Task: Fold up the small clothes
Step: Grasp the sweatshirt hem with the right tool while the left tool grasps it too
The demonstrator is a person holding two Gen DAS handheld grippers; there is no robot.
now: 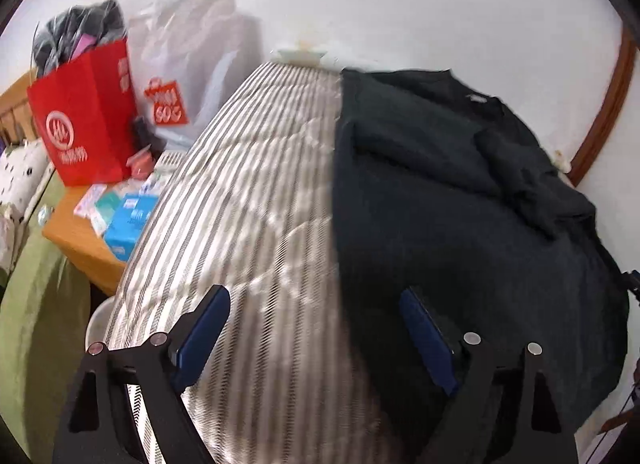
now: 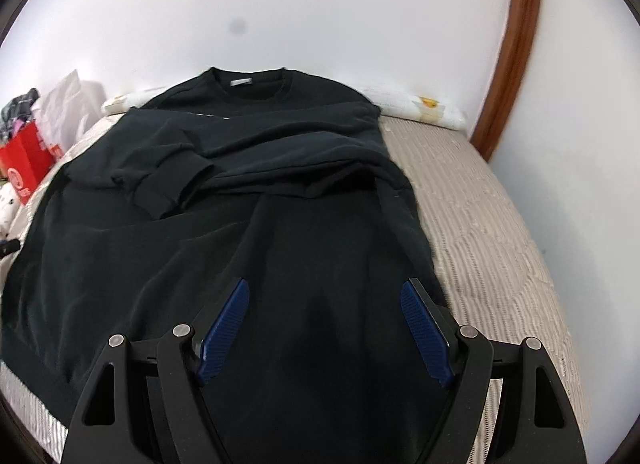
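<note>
A black long-sleeved sweatshirt (image 2: 248, 200) lies flat on the striped mattress (image 2: 484, 224), collar toward the wall, both sleeves folded across the chest. My right gripper (image 2: 325, 288) hovers open over the lower part of the garment, nothing between its blue pads. In the left wrist view the same sweatshirt (image 1: 460, 200) covers the right half of the mattress (image 1: 248, 192). My left gripper (image 1: 316, 296) is open over the garment's left edge; its left finger is above bare mattress, its right finger above black cloth.
A wooden side table (image 1: 80, 236) left of the bed carries a red paper bag (image 1: 86, 116), a white plastic bag (image 1: 192, 48) and small boxes (image 1: 128, 220). A green cover (image 1: 36, 304) lies lower left. White wall and a brown wooden frame (image 2: 516, 48) bound the bed.
</note>
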